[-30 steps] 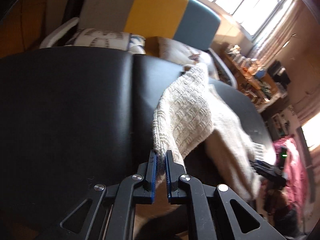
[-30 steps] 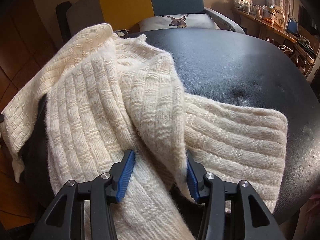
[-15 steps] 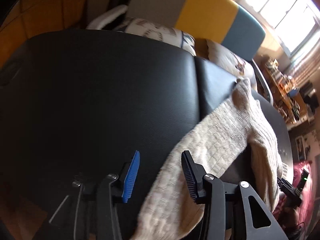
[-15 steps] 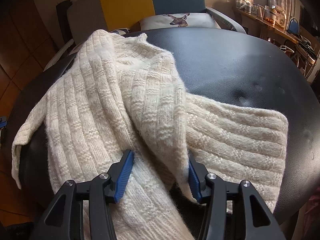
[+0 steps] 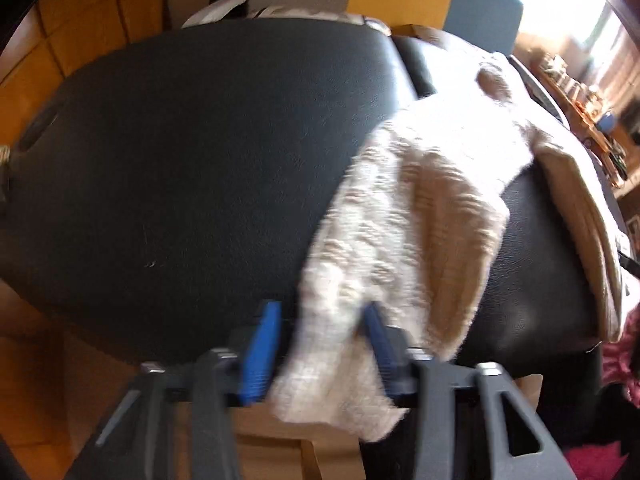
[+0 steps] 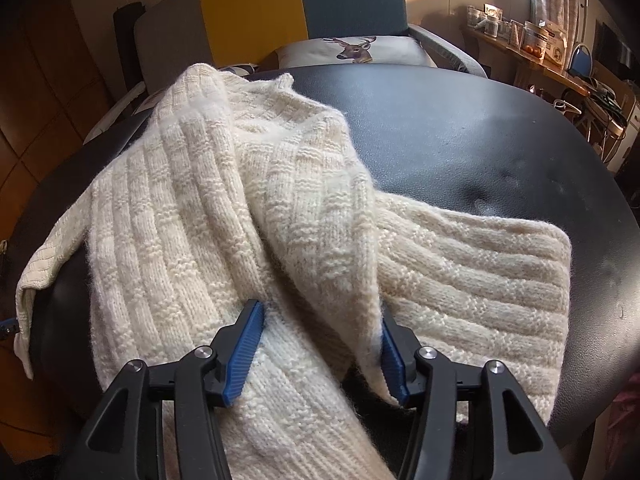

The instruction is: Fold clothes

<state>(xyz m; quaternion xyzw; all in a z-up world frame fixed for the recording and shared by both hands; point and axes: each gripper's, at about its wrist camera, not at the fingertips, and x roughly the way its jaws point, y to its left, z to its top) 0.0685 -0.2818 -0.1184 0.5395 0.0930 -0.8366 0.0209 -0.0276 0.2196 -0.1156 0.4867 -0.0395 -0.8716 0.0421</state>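
Sunlit room, black padded desk with a cushioned chair behind it: a cream knitted sweater lies bunched across the desk, one sleeve hanging off the near edge. A second ago the left tongs pinched that sleeve tight; now they stand wide apart with the knit lying loose between them, so the sleeve is released. The right tongs are unchanged, spread wide over a fold, gripping nothing. Folding looks barely started.
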